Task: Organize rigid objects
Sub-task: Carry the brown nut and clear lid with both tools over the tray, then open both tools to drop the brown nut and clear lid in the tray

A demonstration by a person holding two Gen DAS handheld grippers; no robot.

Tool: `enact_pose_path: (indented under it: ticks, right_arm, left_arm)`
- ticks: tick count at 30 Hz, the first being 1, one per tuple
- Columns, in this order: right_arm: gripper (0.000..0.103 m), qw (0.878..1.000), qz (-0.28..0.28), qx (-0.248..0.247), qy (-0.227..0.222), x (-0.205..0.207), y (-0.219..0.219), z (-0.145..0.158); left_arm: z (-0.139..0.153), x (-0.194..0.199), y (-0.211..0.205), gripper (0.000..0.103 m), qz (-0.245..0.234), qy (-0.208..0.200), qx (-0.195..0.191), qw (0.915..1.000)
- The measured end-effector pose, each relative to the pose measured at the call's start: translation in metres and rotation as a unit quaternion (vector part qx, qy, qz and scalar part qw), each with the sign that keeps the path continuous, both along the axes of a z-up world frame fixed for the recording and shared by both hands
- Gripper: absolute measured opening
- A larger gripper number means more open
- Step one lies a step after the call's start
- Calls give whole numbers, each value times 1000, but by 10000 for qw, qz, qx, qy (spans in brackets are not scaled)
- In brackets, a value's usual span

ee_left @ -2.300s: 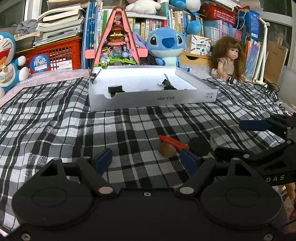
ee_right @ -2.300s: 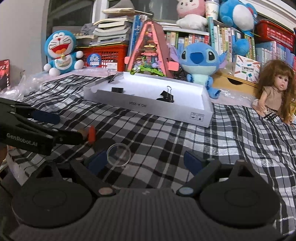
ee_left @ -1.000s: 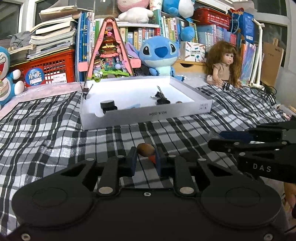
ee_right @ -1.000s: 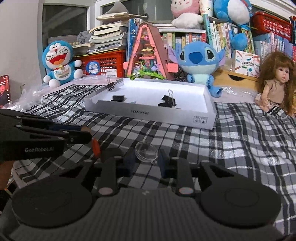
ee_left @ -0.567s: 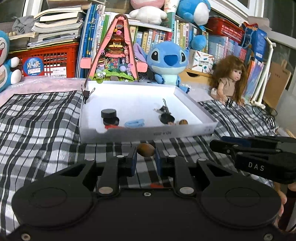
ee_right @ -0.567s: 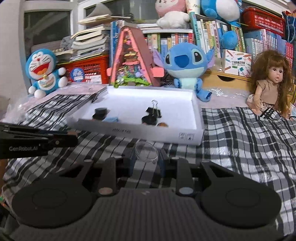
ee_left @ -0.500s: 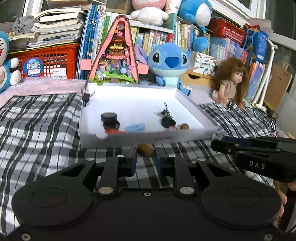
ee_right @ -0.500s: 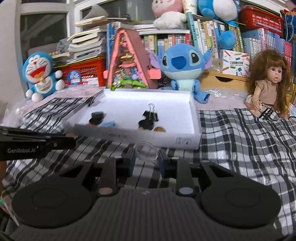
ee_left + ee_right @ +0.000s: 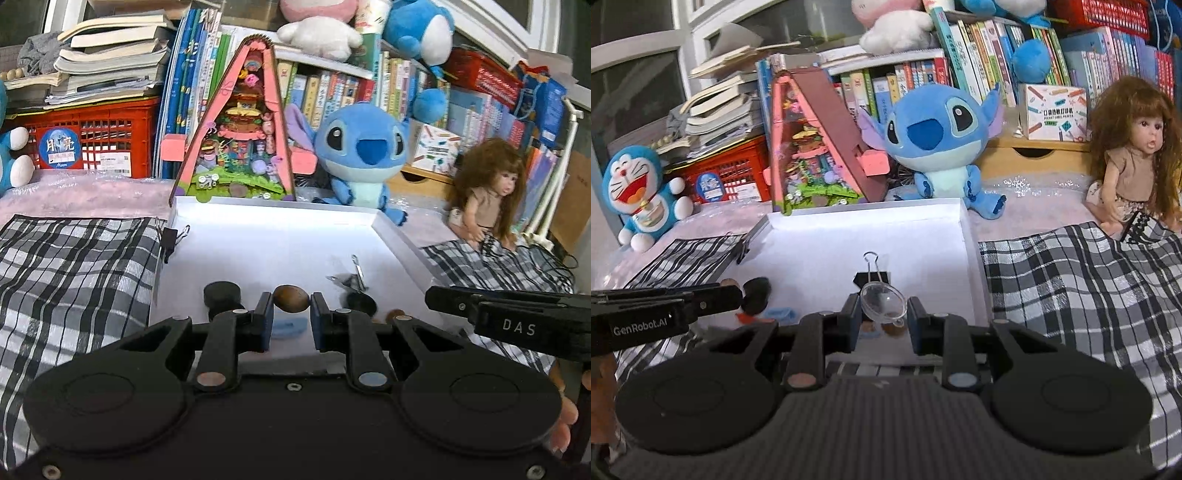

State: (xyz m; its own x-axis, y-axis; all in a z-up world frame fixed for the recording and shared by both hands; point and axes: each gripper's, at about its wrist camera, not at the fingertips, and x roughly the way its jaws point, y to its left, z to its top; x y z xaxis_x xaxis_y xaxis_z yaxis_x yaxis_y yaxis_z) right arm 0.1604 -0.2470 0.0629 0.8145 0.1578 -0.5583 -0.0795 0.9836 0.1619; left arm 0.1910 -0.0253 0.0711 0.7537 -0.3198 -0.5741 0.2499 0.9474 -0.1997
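A checked cloth (image 9: 74, 266) covers the work surface, and on it sits a shallow white cardboard tray (image 9: 280, 206), backed by a Stitch plush (image 9: 364, 155), a doll (image 9: 487, 195) and a pink A-frame toy house (image 9: 240, 125). The tray is the collecting place, and it already holds a black binder clip (image 9: 871, 277), a black round cap (image 9: 221, 293), a pale blue piece (image 9: 290, 326) and a small brown nut-like bit (image 9: 395, 315) near its front wall.

Both arms are in the carry-and-drop step. The left gripper (image 9: 291, 312) is over the front part of the tray, its blue pads closed to a narrow gap on a brown oval nut (image 9: 291, 298), which hangs above the tray floor, clear of it. The right gripper (image 9: 882, 315) is alongside, also over the tray's front, its pads closed on a small clear plastic cup (image 9: 882, 297) that sits tilted between them, just in front of the binder clip.

The next move, as I judge it, is the release: lower each gripper a little so nothing bounces, then part the fingers. The nut is round and likely to roll, so a low drop onto bare floor between the cap and the clip suits it. The cup is light and may cling to a pad or tip over; whether it lands upright cannot be foretold.
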Motion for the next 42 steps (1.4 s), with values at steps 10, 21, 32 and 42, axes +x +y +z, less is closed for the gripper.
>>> enact_pose_path:
  ticks: [10,21,32,42]
  right_arm:
    - [32,9991,-230,107,344,36,-5,-11]
    - [32,9982,-308,-87,500,50,-1,-22]
    - [32,9972,-381,-125,627,60,0,-32]
    - [33,9966,-382,-35,728,64,2,-38]
  left_arm:
    - [-24,32,-14,20,152,292,246,9992]
    - [-38,46,-18,20,248,339,394,9983]
    - [-43,50,-16,20,320,339,488,9977]
    - [-46,53,-20,20,298,312,537,9976]
